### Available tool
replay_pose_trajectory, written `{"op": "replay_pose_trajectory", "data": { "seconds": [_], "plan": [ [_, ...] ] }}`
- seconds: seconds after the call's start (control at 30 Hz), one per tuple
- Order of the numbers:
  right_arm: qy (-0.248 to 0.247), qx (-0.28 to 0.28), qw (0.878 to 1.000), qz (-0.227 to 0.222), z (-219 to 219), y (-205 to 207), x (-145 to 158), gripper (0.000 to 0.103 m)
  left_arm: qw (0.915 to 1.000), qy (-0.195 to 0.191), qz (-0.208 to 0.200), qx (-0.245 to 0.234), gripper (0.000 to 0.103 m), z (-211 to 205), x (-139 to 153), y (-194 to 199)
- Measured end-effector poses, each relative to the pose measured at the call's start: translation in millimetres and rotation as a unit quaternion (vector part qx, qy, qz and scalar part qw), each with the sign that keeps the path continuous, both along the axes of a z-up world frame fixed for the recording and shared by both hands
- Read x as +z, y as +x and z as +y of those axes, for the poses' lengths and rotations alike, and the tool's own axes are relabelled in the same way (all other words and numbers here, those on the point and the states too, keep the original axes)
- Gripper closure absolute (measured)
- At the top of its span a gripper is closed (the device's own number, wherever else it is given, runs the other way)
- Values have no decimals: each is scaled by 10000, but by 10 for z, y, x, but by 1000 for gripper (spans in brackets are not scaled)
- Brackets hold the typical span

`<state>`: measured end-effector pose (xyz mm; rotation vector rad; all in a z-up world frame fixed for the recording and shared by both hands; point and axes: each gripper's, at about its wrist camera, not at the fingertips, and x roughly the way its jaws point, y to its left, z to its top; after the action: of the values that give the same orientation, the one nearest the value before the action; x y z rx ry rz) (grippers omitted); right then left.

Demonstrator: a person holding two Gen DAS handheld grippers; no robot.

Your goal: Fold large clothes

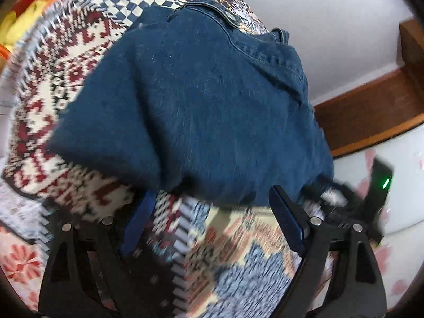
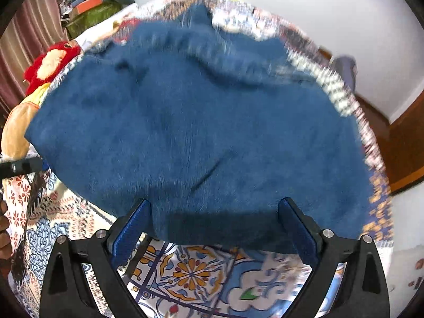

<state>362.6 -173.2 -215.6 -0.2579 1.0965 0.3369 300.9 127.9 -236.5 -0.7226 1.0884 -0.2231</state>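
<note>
A dark blue denim garment [image 1: 190, 106] lies folded on a patterned bedspread [image 1: 66, 79]; its collar with a metal snap points to the far side. My left gripper [image 1: 212, 198] is open and empty, its blue pads just short of the garment's near edge. In the right wrist view the same denim garment [image 2: 198, 132] fills the middle. My right gripper [image 2: 214, 212] is open with its jaws wide; the garment's near edge lies between the pads, not clamped. The other gripper [image 1: 371, 185] shows at the right edge of the left wrist view.
The bed carries several patterned covers [image 2: 198, 273]. A red and yellow plush toy [image 2: 50, 66] lies at the far left. Boxes and clutter [image 2: 90, 8] are stacked behind. A brown wooden frame [image 1: 371, 111] and white wall lie to the right.
</note>
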Motion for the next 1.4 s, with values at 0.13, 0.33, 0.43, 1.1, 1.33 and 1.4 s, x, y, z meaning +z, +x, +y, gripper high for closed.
{"op": "replay_pose_trajectory", "data": {
  "seconds": [0.13,0.33,0.43,1.1,1.33,1.4],
  "plan": [
    [82,62,9999,-111,-23,-23,-16,5,9981,-561,-39,234,16,36,-110,211],
    [169,195,9996,-111,-38,-3,-28,5,9862,-1434,-82,822,16,218,-269,472],
    [203,257,9993,-160,-32,-16,-32,4,9762,-1753,-32,1274,16,336,-331,552],
    [546,196,9978,-307,107,-53,463,4,9584,1140,-1188,2334,84,312,785,109],
    [811,573,9951,34,842,91,237,4,9507,1707,-1331,2221,84,361,829,-271],
    [802,613,9944,298,1011,138,2,2,9488,1974,-1359,2058,84,294,852,-227]
  ]
}}
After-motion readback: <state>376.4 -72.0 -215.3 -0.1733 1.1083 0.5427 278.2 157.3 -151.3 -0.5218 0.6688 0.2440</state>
